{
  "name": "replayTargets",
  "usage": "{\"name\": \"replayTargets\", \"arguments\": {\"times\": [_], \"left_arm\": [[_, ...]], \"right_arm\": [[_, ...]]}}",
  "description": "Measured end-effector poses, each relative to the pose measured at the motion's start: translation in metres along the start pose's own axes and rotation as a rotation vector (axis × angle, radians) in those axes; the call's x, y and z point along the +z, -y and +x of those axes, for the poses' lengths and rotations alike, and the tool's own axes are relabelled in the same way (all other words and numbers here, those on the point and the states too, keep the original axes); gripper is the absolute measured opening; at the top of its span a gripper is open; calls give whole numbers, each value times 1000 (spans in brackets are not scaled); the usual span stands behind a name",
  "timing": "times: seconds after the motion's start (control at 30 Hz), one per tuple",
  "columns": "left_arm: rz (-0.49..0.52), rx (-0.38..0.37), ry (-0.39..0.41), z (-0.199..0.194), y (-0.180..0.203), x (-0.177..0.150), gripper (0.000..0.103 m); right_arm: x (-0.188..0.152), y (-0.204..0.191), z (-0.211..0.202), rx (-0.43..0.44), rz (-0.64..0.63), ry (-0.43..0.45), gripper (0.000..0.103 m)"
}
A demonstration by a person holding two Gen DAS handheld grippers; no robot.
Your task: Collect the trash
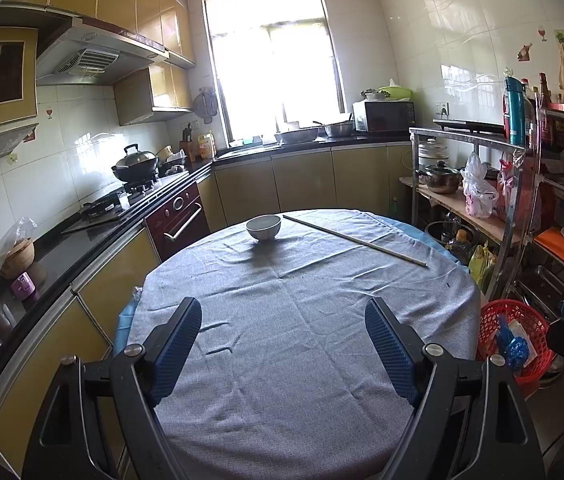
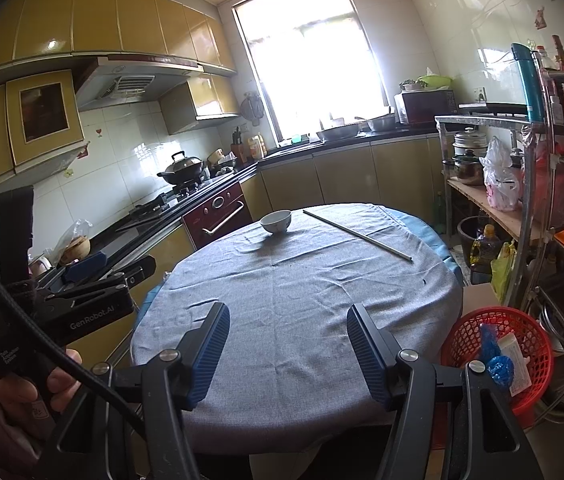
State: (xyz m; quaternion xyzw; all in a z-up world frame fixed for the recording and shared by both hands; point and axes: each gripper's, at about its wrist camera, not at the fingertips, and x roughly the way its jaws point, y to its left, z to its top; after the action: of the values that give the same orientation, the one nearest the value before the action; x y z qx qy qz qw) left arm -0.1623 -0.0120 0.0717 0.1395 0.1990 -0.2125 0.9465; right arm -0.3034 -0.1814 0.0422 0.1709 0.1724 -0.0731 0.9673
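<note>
Left wrist view: the left gripper (image 1: 282,316) is held above the near part of a round table covered by a grey cloth (image 1: 282,360). Its jaws are set wide apart, with nothing between the blue pads. A white bowl (image 1: 264,227) is seen upright at the far side of the cloth, and a pair of chopsticks (image 1: 353,240) is laid to its right, apart from it. A red basket (image 1: 515,344) is found off the table's right edge, with blue crumpled trash (image 1: 515,346) lying inside.

Right wrist view: the right gripper (image 2: 286,322) is held over the same cloth, its jaws apart and empty. The left gripper is observed at the left edge, gripped by a hand (image 2: 26,396). The basket is seen at lower right, trash and a white wrapper (image 2: 515,364) contained in it.
</note>
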Motion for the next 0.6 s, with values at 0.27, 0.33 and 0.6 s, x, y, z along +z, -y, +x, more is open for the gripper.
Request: {"name": "replayTargets", "arguments": {"times": [0.27,0.33,0.6], "left_arm": [[3,-1,-3,1,-1,-1,84],[4,0,-3,1,-2,-1,84],[4,-1,-5,2,-3,-2,84]], "right_arm": [[-3,-1,2,2,3,-3,65],[-4,-1,2,2,3,-3,65],[-4,-1,2,2,4,-4,65]]}}
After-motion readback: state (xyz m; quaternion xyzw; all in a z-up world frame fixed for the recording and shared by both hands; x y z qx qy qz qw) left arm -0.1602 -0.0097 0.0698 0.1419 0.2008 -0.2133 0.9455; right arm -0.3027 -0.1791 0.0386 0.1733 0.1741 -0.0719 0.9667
